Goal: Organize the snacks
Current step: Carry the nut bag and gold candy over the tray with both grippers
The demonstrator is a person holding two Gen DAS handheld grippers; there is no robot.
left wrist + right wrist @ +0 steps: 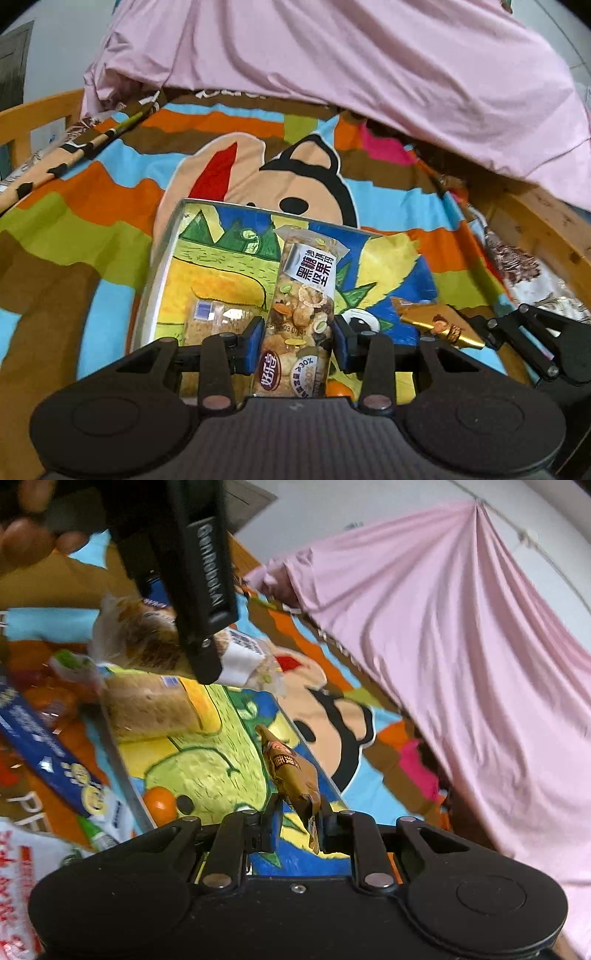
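Left gripper clamped on nut bar over tray, right gripper pinching gold candy, right view alone shows blue box far left.

blue box: cut off at left | hand: blurred, cropped top-left

A pink sheet hangs at twelve o'clock. The bedspread shows orange, blue, green and brown bands. The tray bears yellow, green and blue crayon-like drawings.
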